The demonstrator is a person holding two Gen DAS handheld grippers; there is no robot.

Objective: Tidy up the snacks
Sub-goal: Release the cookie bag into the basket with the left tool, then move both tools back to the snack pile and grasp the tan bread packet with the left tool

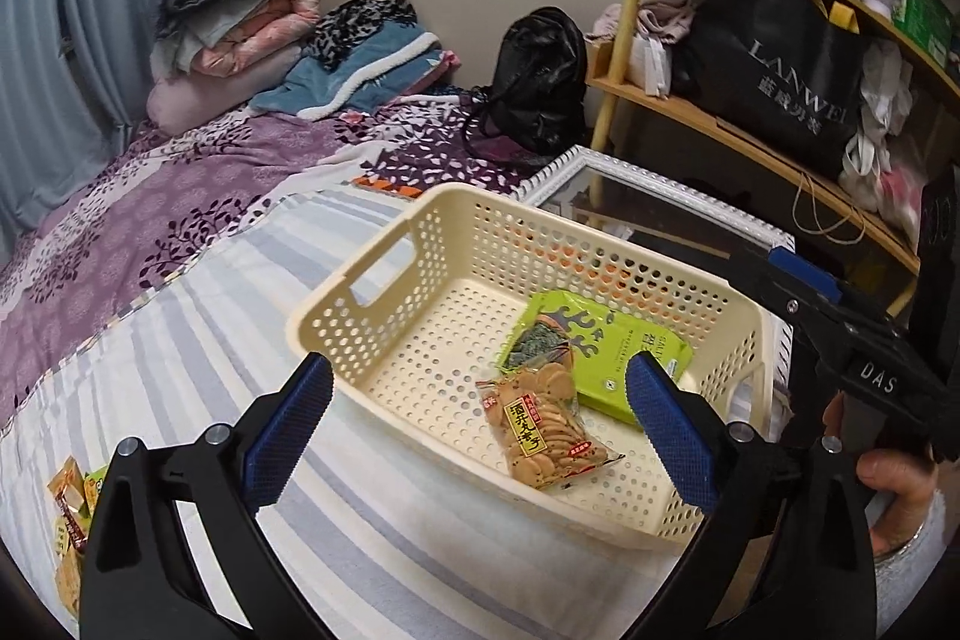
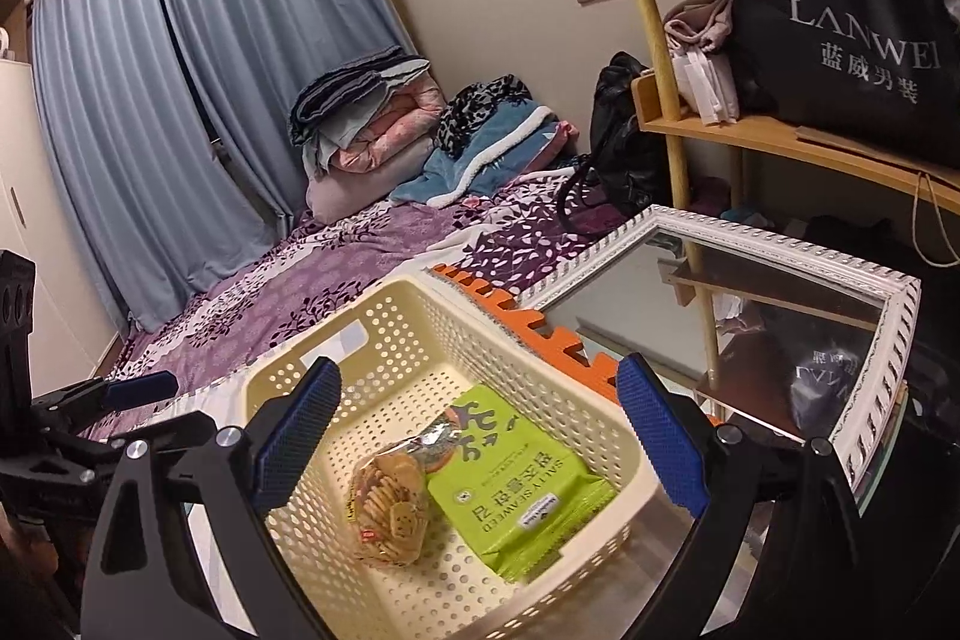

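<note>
Left wrist view: cracker bag and seaweed pack are being framed mid-frame in basket; left gripper and right gripper are being held wide open, empty.

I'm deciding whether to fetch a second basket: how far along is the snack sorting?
Done: a cracker bag and a green seaweed pack lie in the basket. In hand: nothing; the left gripper and right gripper both stand open and empty over it. Left: a few more snack packs lie on the bed, outside the basket.
</note>
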